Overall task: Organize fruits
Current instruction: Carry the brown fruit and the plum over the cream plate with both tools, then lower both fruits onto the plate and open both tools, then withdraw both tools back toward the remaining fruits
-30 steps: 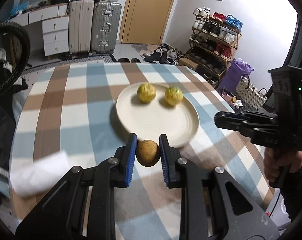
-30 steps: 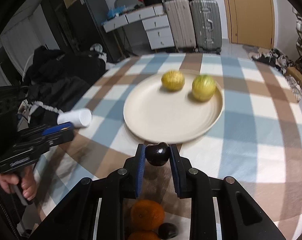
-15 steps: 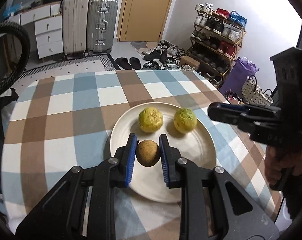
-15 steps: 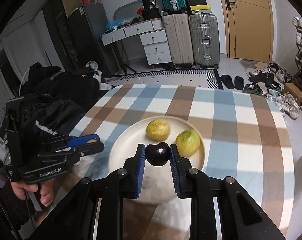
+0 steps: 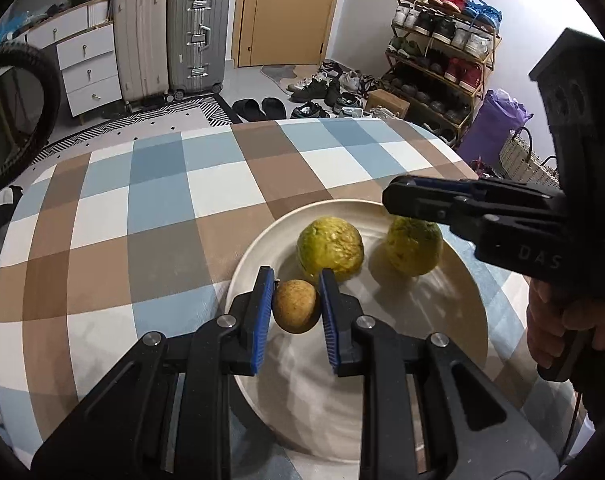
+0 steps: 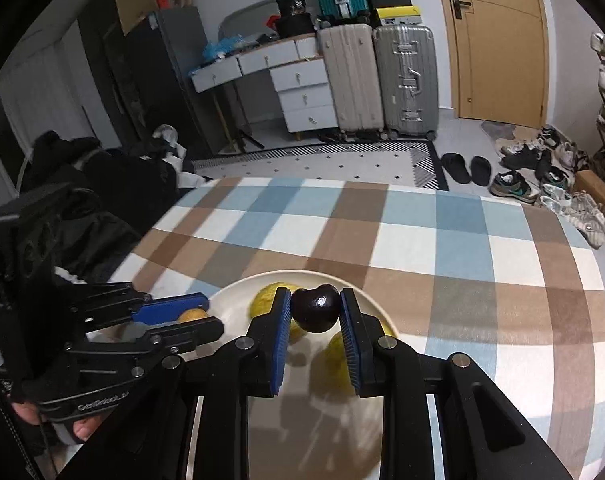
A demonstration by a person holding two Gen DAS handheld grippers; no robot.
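left gripper [image 5: 295,307] pinches a small brown round fruit [image 5: 295,306] between its blue pads [image 5: 262,320], holding it over the near left part of a cream plate [image 5: 262,240] on a table [image 5: 158,208] covered in a blue, brown and white checked cloth; right gripper [image 6: 315,314] pinches a dark, glossy, nearly black fruit [image 6: 315,307] between its own blue pads [image 6: 283,340], holding it above the same plate [image 6: 238,292], toward its far side in the right wrist view; just beyond the brown fruit, two yellow-green fruits lie on the plate, the left one [image 5: 329,249] near the held fruit, the right one [image 5: 413,246] beside it and partly hidden behind the right gripper's black fingers [image 5: 442,200], which reach in from the right edge of the left wrist view; a hand [image 5: 558,320] grips that tool's handle at the far right; in the right wrist view the left gripper comes in from the left, over the plate's left rim, with the brown fruit showing as a small yellowish patch behind its pad; past the table's far edge are a patterned rug [image 5: 174,112], black slippers [image 5: 258,108], two upright suitcases [image 5: 198,36], a white chest of drawers [image 5: 88,68], a wooden door [image 5: 286,12] and a shoe rack [image 5: 438,52] full of shoes against the back wall
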